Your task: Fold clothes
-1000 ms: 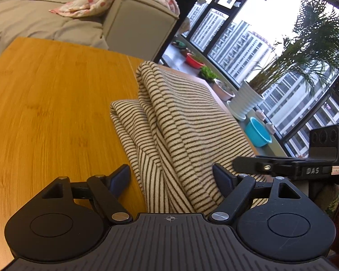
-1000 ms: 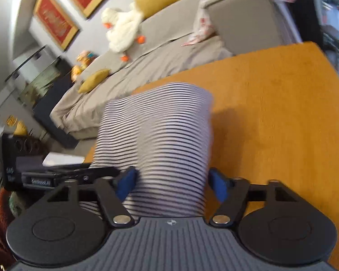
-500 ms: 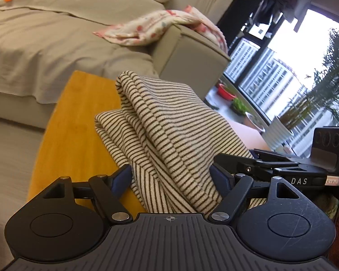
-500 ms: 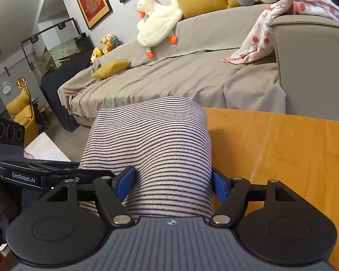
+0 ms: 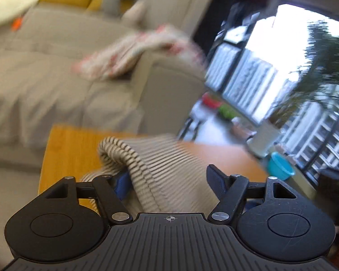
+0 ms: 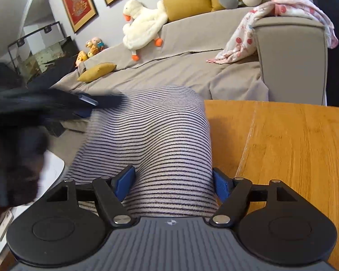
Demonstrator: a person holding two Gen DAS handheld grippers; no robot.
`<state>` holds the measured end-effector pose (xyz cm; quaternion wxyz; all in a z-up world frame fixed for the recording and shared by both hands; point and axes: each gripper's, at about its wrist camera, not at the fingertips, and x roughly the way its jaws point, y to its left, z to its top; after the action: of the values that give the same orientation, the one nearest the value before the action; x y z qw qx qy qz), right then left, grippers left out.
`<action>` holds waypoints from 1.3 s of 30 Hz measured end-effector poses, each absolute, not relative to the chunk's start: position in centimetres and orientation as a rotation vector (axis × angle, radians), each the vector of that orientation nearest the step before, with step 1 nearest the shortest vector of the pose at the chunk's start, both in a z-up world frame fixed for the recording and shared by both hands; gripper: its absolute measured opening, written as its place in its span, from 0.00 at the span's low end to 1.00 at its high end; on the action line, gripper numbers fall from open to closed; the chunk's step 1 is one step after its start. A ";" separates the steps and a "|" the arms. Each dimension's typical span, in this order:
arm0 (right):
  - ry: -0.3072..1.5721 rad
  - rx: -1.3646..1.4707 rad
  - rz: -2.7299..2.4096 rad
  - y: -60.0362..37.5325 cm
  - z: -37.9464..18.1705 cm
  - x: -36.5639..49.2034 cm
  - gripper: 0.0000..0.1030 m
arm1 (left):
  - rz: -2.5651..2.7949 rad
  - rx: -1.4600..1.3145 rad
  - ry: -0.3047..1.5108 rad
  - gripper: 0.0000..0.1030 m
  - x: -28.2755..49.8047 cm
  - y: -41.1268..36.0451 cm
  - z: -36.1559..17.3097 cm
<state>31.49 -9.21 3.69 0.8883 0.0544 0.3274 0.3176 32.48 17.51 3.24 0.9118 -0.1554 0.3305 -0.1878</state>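
We are holding both grippers, left (image 5: pixel 170 177) and right (image 6: pixel 174 180), spread wide around the black-striped cream folded garment (image 6: pixel 151 140) over the orange wooden table (image 6: pixel 293 146).

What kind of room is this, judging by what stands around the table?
Most likely a home living room: a grey sofa with a plush duck, framed pictures on the wall, and a wooden table.

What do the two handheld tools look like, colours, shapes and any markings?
Both look alike. The left tool and right tool each have a dark grey ribbed body with a small crosshair mark at its front edge, two round black housings with circular caps, black linkage arms on silver screws, and blue pads on the fingers. No cables or sleeves show.
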 end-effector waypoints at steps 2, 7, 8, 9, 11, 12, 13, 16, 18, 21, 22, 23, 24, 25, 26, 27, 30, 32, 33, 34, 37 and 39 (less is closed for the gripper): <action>0.650 0.092 0.670 -9.5 4.6 30.9 0.71 | -0.394 -0.361 0.681 0.59 33.2 18.4 2.6; 0.584 -0.041 0.690 -9.4 5.6 29.2 0.73 | -0.385 -0.382 0.639 0.57 31.4 19.5 4.6; 0.581 -0.071 0.679 -9.1 5.3 29.0 0.73 | -0.383 -0.386 0.630 0.60 31.1 19.7 5.0; 0.585 -0.081 0.670 -9.0 4.9 28.9 0.75 | -0.381 -0.390 0.622 0.65 30.7 19.9 5.4; 0.597 -0.052 0.661 -9.2 4.4 28.9 0.78 | -0.378 -0.399 0.605 0.82 30.0 20.4 6.2; 0.600 -0.026 0.660 -9.4 4.3 29.0 0.79 | -0.376 -0.403 0.597 0.82 29.6 20.6 6.6; 0.602 0.007 0.664 -9.7 4.3 29.1 0.81 | -0.374 -0.407 0.588 0.82 29.3 20.8 7.0; 0.627 0.147 0.686 -11.0 4.4 30.3 0.83 | -0.368 -0.419 0.563 0.84 28.2 21.5 8.1; 0.672 0.241 0.692 -11.5 3.7 31.5 0.83 | -0.386 -0.412 0.549 0.83 28.0 21.2 8.5; 0.716 0.285 0.696 -11.2 2.7 32.3 0.83 | -0.455 -0.367 0.535 0.80 28.9 19.4 8.3; 0.718 0.282 0.705 -11.1 2.6 32.2 0.76 | -0.477 -0.352 0.530 0.79 29.2 18.8 8.2; 0.719 0.279 0.714 -10.9 2.5 32.2 0.67 | -0.500 -0.337 0.524 0.80 29.6 18.1 8.2; 0.705 0.256 0.717 -10.7 2.9 32.0 0.67 | -0.523 -0.322 0.519 0.80 29.9 17.5 8.1; 0.675 0.214 0.717 -10.5 3.6 31.6 0.67 | -0.502 -0.322 0.549 0.80 31.2 17.6 7.4; 0.646 0.172 0.718 -10.3 4.3 31.2 0.67 | -0.472 -0.326 0.586 0.77 32.7 17.7 6.6; 0.617 0.134 0.716 -10.1 5.1 30.7 0.67 | -0.442 -0.342 0.635 0.74 34.2 18.0 5.5; 0.507 0.005 0.698 -9.3 7.5 29.0 0.79 | -0.418 -0.388 0.701 0.63 36.6 18.8 2.5; 0.435 -0.077 0.710 -7.9 8.5 27.9 0.91 | -0.425 -0.376 0.681 0.64 36.7 18.5 2.1; 0.419 -0.105 0.725 -7.0 8.6 27.6 0.93 | -0.426 -0.364 0.675 0.65 36.6 18.3 2.0; 0.416 -0.126 0.745 -6.0 8.4 27.6 0.95 | -0.427 -0.351 0.671 0.65 36.6 18.1 1.9; 0.485 -0.200 0.746 -2.9 5.9 28.4 0.96 | -0.436 -0.349 0.671 0.65 36.7 18.3 1.8; 0.508 -0.231 0.724 -1.7 4.0 28.4 1.00 | -0.439 -0.342 0.670 0.65 36.6 18.4 1.8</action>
<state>28.42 -1.72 3.98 0.8974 -0.1113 0.2453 0.3495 36.58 18.42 1.76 0.9065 -0.1659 0.3247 -0.2128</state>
